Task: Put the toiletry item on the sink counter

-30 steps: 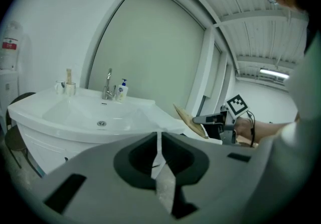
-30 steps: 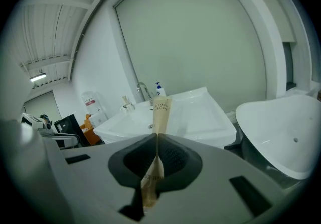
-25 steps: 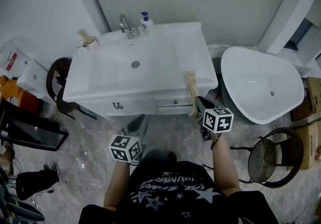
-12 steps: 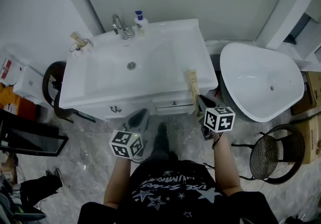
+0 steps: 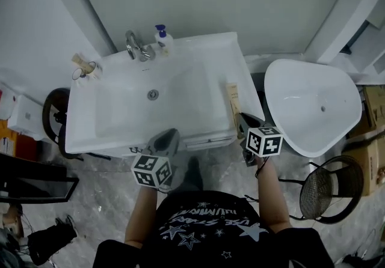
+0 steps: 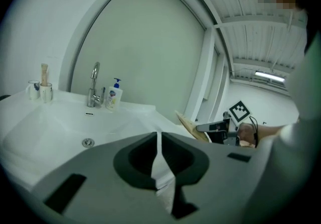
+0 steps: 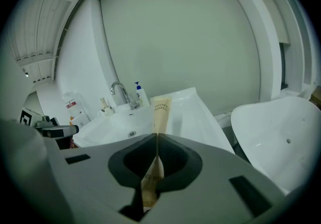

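The toiletry item is a long beige box [image 5: 233, 100] with print on it. My right gripper [image 5: 242, 121] is shut on its near end. The box [image 7: 160, 111] points away from me and hangs over the right side of the white sink counter [image 5: 225, 59]; whether it touches the counter I cannot tell. My left gripper [image 5: 169, 137] is shut with nothing in it, over the counter's front edge near the basin. In the left gripper view, the left gripper [image 6: 158, 140] shows only a thin slit between its jaws.
A faucet [image 5: 135, 48] and a pump bottle [image 5: 161, 38] stand at the back of the counter, a cup with brushes [image 5: 84, 68] at its back left corner. A white tub [image 5: 307, 104] lies to the right, a wire chair [image 5: 328, 185] near it.
The person has stepped closer to the sink. Both grippers now reach over the counter's front edge, and the box lies further over the right side of the counter. Both stay shut.
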`<state>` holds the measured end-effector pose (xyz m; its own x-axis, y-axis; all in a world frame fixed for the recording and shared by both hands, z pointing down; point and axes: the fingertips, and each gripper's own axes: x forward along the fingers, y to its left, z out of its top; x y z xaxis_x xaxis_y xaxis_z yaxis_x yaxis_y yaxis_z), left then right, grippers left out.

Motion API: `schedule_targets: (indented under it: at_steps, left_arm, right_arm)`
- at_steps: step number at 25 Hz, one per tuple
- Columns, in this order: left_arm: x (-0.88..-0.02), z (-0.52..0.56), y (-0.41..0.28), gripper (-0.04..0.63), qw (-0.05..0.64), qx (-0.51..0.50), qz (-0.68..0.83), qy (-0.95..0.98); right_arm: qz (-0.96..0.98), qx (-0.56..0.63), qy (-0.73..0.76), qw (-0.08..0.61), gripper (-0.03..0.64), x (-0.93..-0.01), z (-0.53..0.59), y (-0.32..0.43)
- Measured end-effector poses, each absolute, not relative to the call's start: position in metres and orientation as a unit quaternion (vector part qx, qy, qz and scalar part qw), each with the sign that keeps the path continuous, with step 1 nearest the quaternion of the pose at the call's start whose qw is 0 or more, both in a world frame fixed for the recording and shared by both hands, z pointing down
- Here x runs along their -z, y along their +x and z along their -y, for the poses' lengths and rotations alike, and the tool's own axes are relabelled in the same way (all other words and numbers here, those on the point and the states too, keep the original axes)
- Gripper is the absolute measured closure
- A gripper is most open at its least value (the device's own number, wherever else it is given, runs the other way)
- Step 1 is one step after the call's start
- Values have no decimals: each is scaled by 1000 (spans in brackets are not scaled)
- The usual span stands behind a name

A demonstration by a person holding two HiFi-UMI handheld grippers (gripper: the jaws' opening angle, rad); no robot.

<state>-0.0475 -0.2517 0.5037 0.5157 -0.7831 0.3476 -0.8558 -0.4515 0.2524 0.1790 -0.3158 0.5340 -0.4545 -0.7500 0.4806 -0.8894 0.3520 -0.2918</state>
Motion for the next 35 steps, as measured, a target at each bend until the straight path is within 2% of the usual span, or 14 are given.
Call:
schedule_targets:
  at_steps: [17, 35]
  left_arm:
    - [-511, 384, -70, 557, 208, -90, 448, 865]
    - [-544, 451, -73, 557, 228, -116, 415, 873]
  right_arm:
    - [764, -288, 548, 185, 594, -566, 431, 173]
    - [730, -302, 554, 263, 594, -613, 497, 162]
